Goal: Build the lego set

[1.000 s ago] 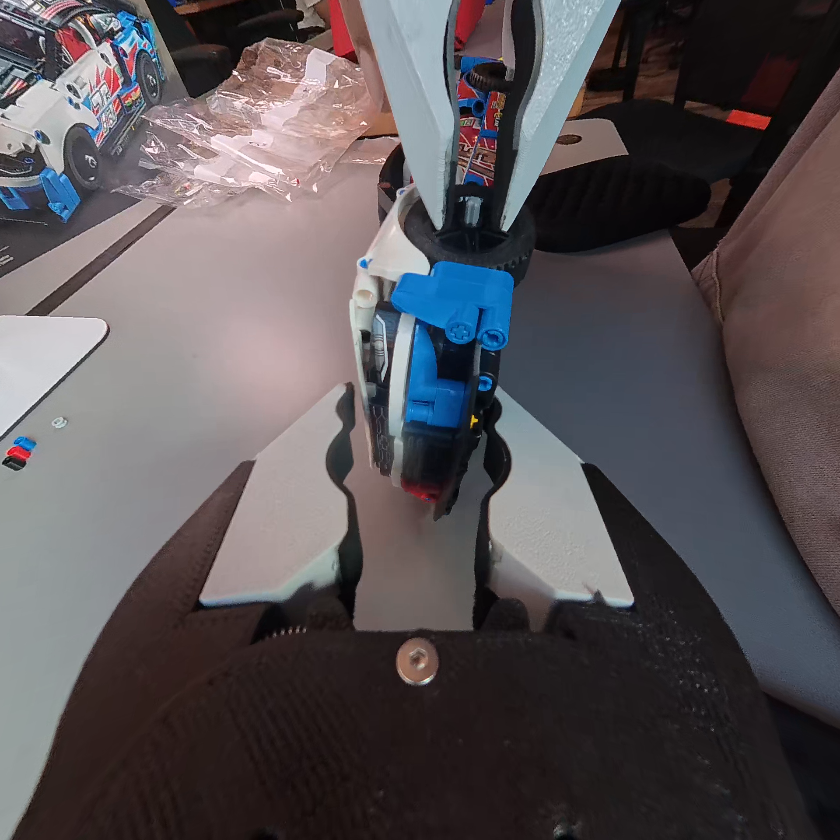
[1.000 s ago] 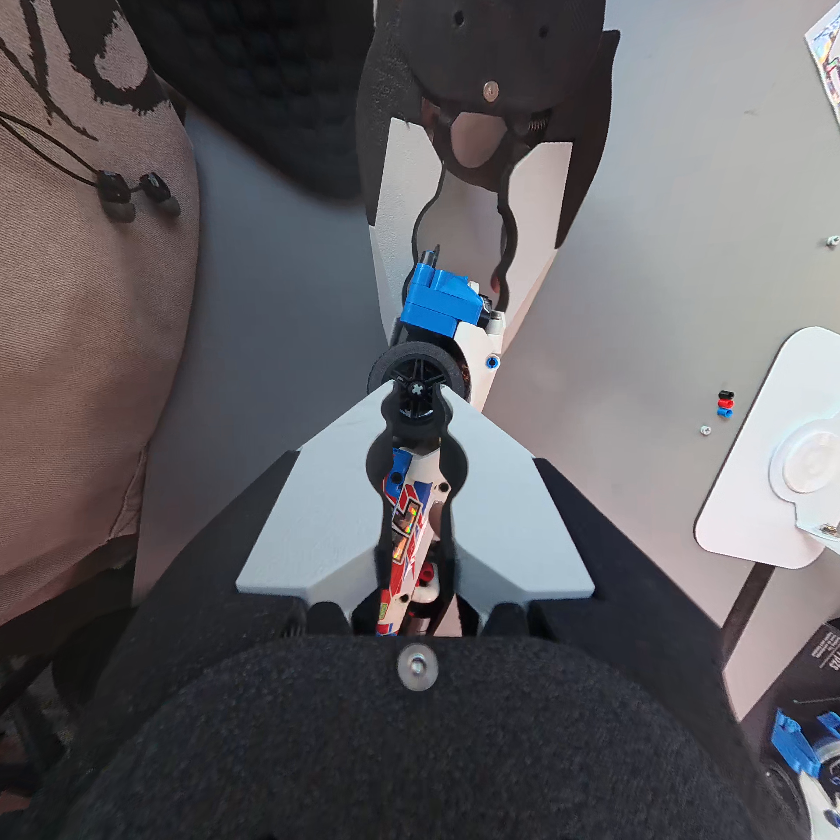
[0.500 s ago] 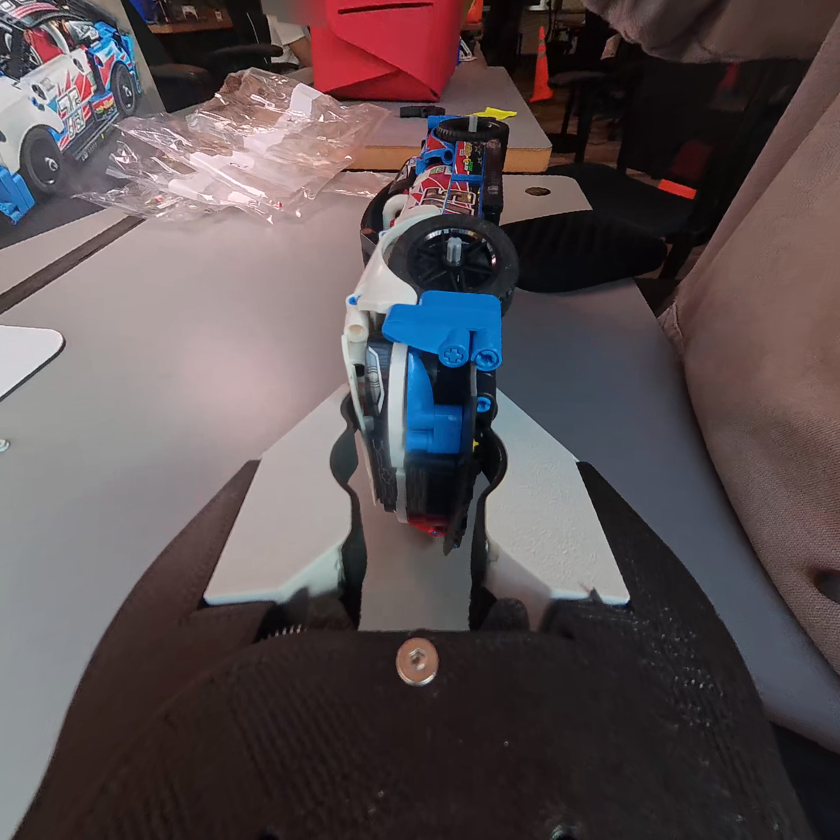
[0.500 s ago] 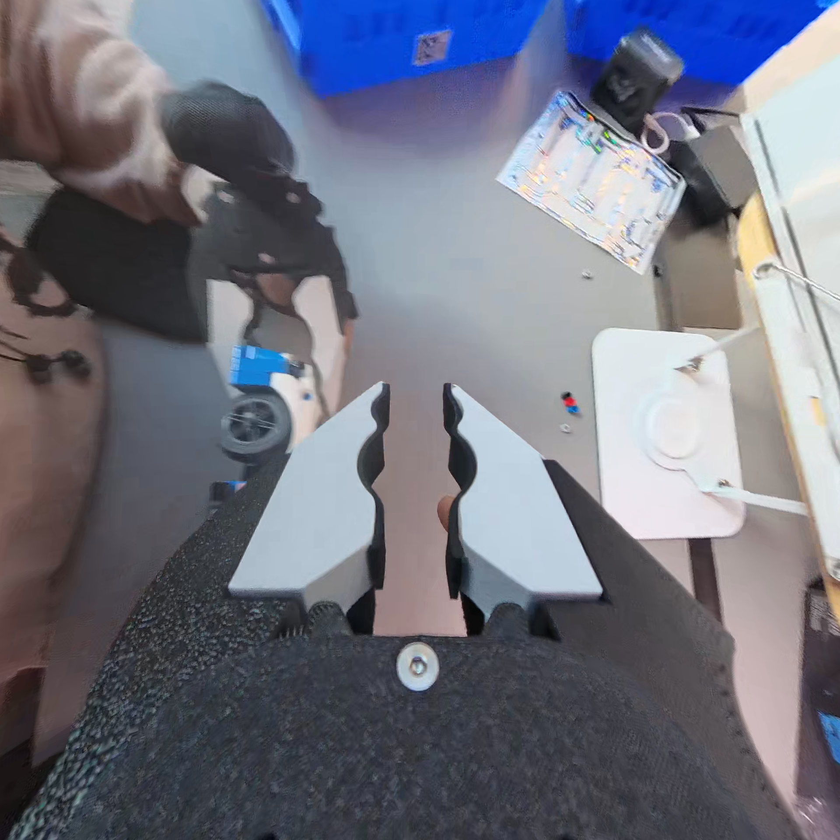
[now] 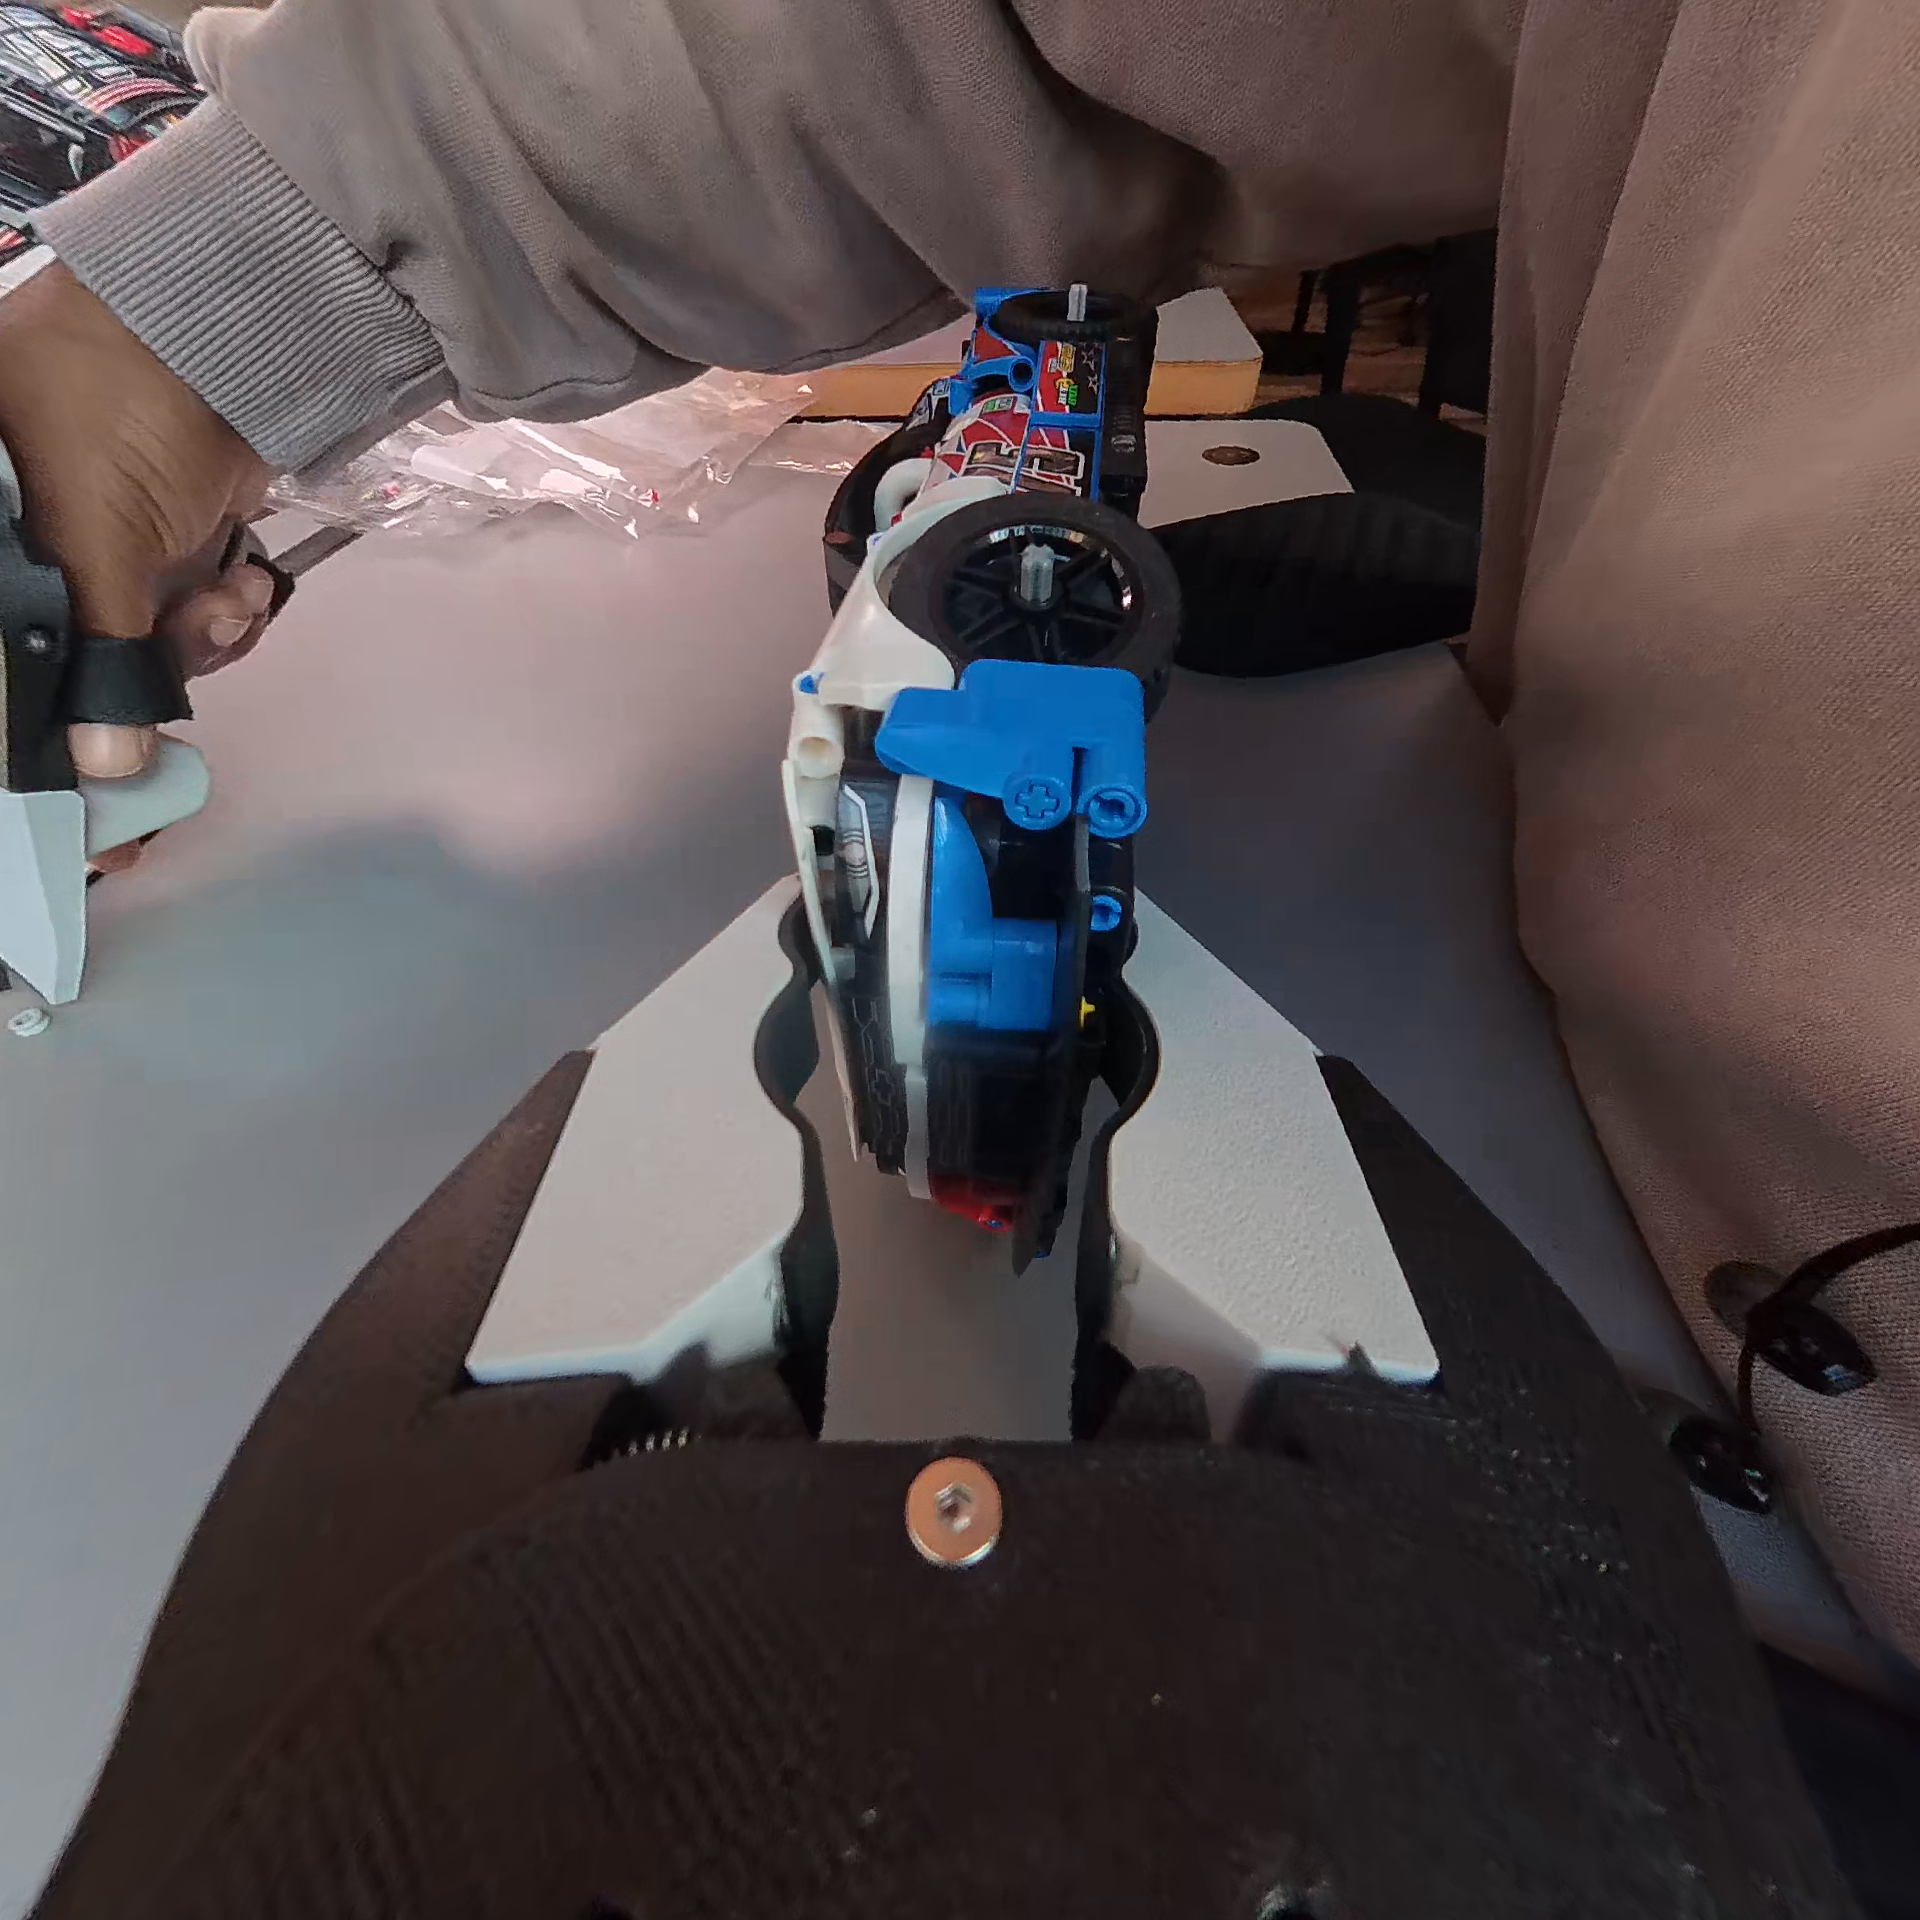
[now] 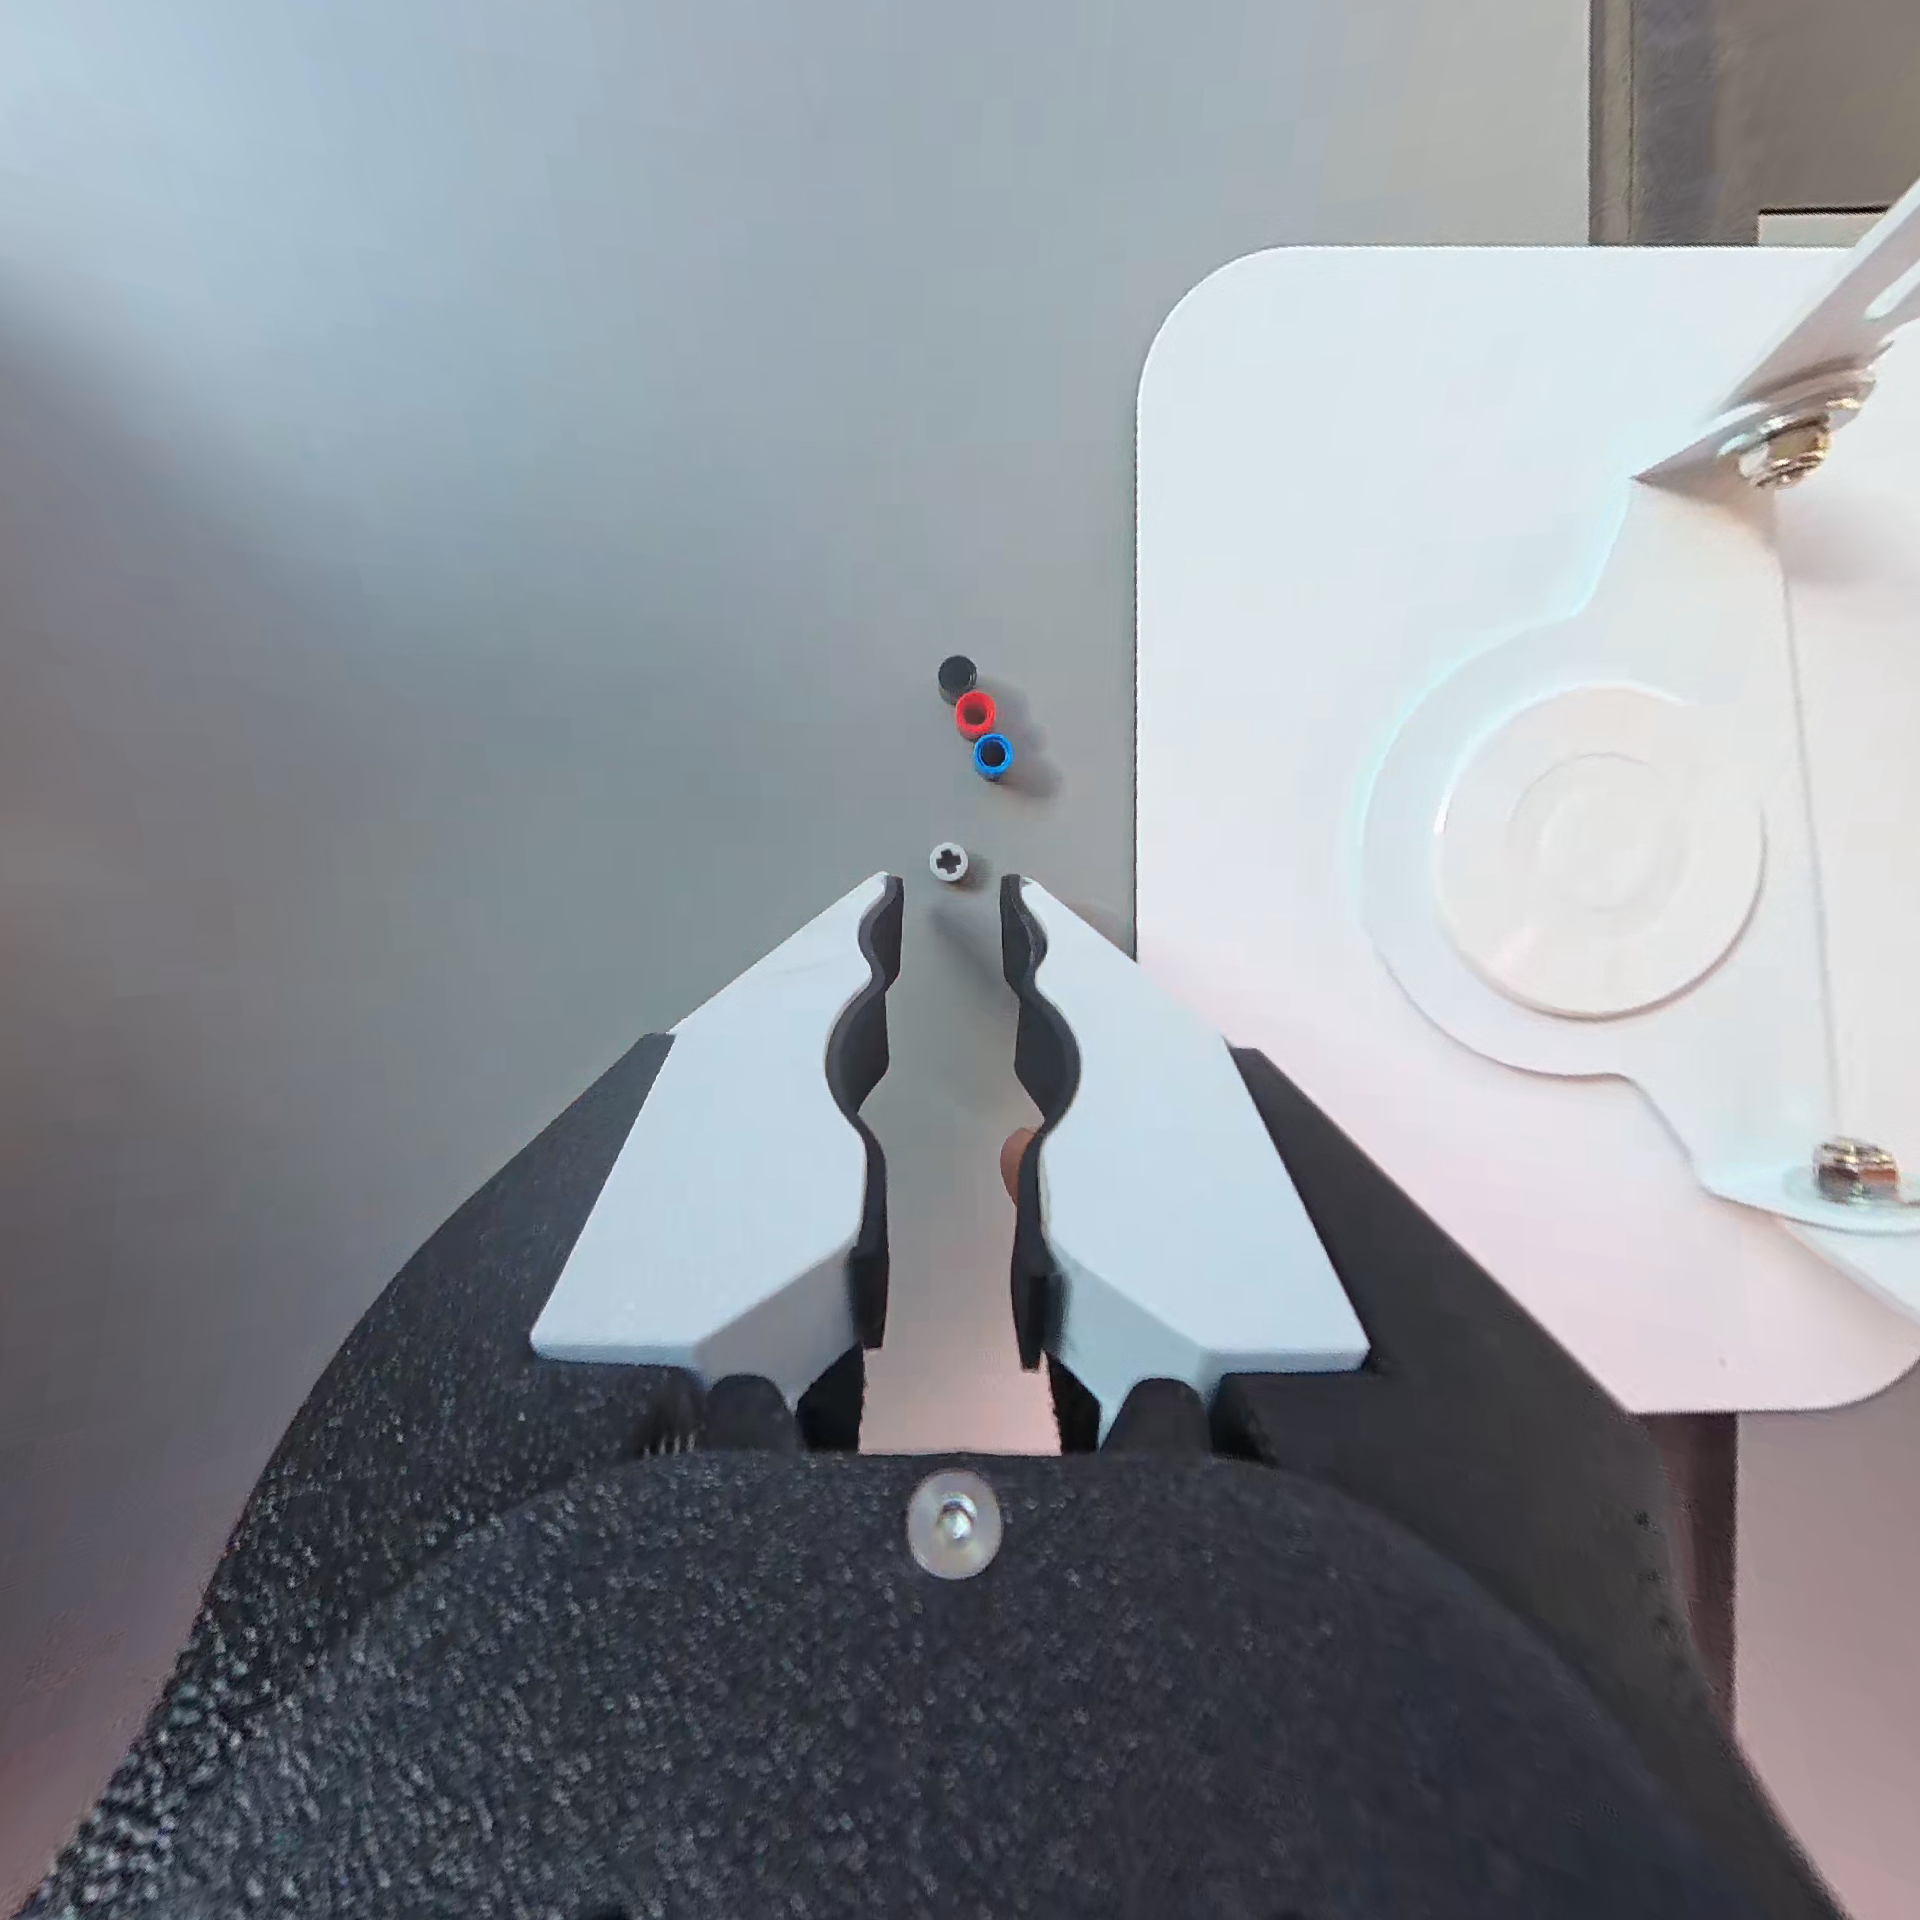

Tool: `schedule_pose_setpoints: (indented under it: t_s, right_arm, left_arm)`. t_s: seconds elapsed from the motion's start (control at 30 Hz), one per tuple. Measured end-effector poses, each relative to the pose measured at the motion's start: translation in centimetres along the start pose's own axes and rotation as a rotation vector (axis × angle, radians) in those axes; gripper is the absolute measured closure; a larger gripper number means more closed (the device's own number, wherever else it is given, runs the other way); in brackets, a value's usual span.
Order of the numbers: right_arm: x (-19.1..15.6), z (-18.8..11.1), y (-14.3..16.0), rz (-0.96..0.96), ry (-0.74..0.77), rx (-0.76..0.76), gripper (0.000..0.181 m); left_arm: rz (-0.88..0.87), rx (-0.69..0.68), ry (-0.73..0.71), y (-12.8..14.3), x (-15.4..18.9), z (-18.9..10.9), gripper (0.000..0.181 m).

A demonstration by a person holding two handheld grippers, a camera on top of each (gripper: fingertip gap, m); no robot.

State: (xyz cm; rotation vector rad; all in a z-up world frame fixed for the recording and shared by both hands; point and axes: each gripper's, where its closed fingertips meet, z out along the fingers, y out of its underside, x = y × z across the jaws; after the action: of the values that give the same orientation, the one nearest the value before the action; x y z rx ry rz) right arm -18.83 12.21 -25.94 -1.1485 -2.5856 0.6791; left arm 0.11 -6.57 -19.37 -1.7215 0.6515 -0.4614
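Observation:
My left gripper (image 5: pixel 961 920) is shut on the lego car (image 5: pixel 987 852), a white, blue and black model held on its side with a black wheel (image 5: pixel 1044 603) facing up. My right gripper (image 6: pixel 951 883) is open and empty, low over the grey table, its tips just short of a small grey bush piece (image 6: pixel 951 862). Beyond the bush lie a blue (image 6: pixel 994 756), a red (image 6: pixel 975 714) and a black (image 6: pixel 953 675) small round piece in a row. The right gripper also shows at the left edge of the left wrist view (image 5: pixel 42 883), held by a hand.
A white base plate (image 6: pixel 1455 727) with a bolted bracket lies right of the small pieces. Clear plastic bags (image 5: pixel 540 468) lie at the back of the table. A person's sleeve (image 5: pixel 727 177) crosses the top and clothing (image 5: pixel 1714 727) fills the right side.
My right gripper let go of the car a second ago, swung away to the left side of the table and came down close over the small loose pieces. The left gripper still holds the car.

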Motion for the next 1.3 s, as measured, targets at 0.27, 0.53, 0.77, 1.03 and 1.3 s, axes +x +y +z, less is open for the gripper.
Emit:
schedule_pose_setpoints:
  t_s: [0.27, 0.53, 0.77, 1.03, 1.3]
  right_arm:
    - [-0.2, 0.9, -0.2, -0.064, -0.031, -0.024, 0.177]
    - [-11.8, -8.8, -7.0, -0.147, -0.146, 0.226, 0.177]
    - [-25.7, -13.3, -7.8, -0.189, -0.111, 0.125, 0.178]
    - [-28.0, -12.1, -6.1, -0.17, -0.004, 0.011, 0.177]
    - [-28.0, -11.7, -6.2, -0.294, -0.033, -0.1, 0.177]
  left_arm:
    - [-0.018, 0.005, 0.006, 0.0, -0.1, -0.1, 0.131]
    - [-0.049, -0.002, -0.007, 0.0, -0.4, -0.1, 0.131]
    - [-0.046, -0.031, -0.059, 0.1, -0.5, -0.1, 0.131]
    - [0.017, -0.059, -0.11, 0.1, 0.0, -0.3, 0.132]
    - [0.031, -0.061, -0.113, 0.1, 0.0, -0.3, 0.132]
